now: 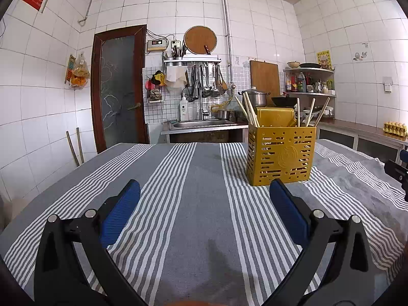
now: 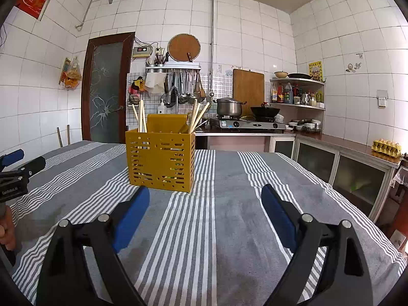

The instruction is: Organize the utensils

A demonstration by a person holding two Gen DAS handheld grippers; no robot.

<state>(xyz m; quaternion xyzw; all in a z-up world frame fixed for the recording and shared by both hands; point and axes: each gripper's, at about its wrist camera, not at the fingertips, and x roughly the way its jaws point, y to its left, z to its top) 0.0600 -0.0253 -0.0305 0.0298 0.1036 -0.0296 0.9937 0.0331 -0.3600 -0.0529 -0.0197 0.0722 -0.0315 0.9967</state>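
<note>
With both grippers [image 1: 204, 191] [image 2: 205, 196] released and empty, you risk toppling the holder [image 2: 160, 162] at eleven o'clock by snagging chopsticks [image 2: 197, 117].

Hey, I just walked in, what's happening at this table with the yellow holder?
A person holds a two-finger gripper in each hand over a table with a striped cloth. The left gripper and the right gripper are both open and empty, hovering above the cloth. Ahead of them stands a yellow utensil holder, upright, with chopsticks sticking out at both ends. No loose utensils show on the cloth, so nothing is being handled at this moment.
</note>
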